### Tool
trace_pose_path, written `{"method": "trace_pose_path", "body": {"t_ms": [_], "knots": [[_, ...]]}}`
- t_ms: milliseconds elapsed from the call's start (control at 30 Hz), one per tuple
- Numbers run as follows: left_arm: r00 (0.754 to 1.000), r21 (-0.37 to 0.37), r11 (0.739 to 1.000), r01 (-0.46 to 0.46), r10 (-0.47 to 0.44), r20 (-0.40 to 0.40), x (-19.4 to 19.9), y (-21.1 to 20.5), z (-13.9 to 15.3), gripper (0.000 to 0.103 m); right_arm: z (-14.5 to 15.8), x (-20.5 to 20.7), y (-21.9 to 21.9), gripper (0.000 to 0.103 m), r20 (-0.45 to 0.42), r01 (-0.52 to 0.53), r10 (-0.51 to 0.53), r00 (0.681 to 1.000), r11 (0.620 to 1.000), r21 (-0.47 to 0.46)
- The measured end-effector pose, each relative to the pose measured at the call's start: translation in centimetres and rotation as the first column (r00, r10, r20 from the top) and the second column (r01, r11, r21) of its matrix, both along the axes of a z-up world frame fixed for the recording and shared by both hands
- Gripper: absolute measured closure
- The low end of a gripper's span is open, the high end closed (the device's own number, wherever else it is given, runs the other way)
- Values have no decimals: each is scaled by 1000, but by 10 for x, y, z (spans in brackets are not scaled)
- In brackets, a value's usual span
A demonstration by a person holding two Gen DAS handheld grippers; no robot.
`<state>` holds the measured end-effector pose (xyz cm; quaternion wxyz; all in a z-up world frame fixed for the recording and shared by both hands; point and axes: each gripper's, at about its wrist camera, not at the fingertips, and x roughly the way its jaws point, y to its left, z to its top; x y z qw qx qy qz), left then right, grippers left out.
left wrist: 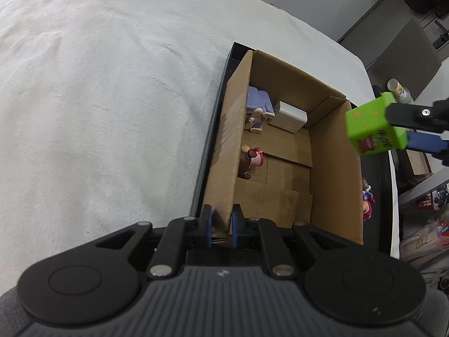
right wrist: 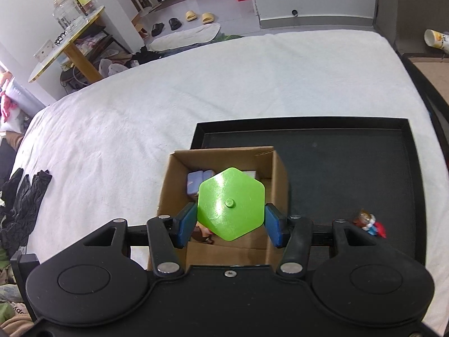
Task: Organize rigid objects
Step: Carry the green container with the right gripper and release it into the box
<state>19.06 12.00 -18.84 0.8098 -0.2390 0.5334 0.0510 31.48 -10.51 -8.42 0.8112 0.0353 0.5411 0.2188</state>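
A brown cardboard box (left wrist: 334, 168) (right wrist: 280, 174) stands in a black tray (right wrist: 336, 174) on a white blanket. My left gripper (left wrist: 221, 224) is shut on the box's near left wall. Above the box's right side hangs a green hexagonal container (left wrist: 370, 125) (right wrist: 231, 203), with my right gripper (right wrist: 230, 220) (left wrist: 398, 136) shut on it. Inside the box lie a blue-and-white figurine (left wrist: 259, 106), a white block (left wrist: 289, 116) and a brown figurine with a red bow (left wrist: 251, 160). A small figurine in red and blue (left wrist: 367, 202) (right wrist: 370, 223) lies in the tray right of the box.
The white blanket (left wrist: 98, 98) (right wrist: 168, 84) spreads wide to the left and behind the tray. Black cloth (right wrist: 25, 196) lies at the blanket's left edge. A side table with jars (right wrist: 67, 36), slippers and floor clutter sit beyond the bed. A paper cup (right wrist: 436, 39) lies at the right.
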Motion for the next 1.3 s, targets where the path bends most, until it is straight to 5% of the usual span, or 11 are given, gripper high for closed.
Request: {"method": "trace_pose_path", "body": {"t_ms": [1033,1300], "knots": [[999,-22,999,37,-37,6,2,5,-3,90,-80,-7,58,51,-103,-105,88,991,980,-170],[999,-17,999,32,-32,3,3,4,-3,90,-74,-3,54,49,-108,-87,76,991,991,-99]]}}
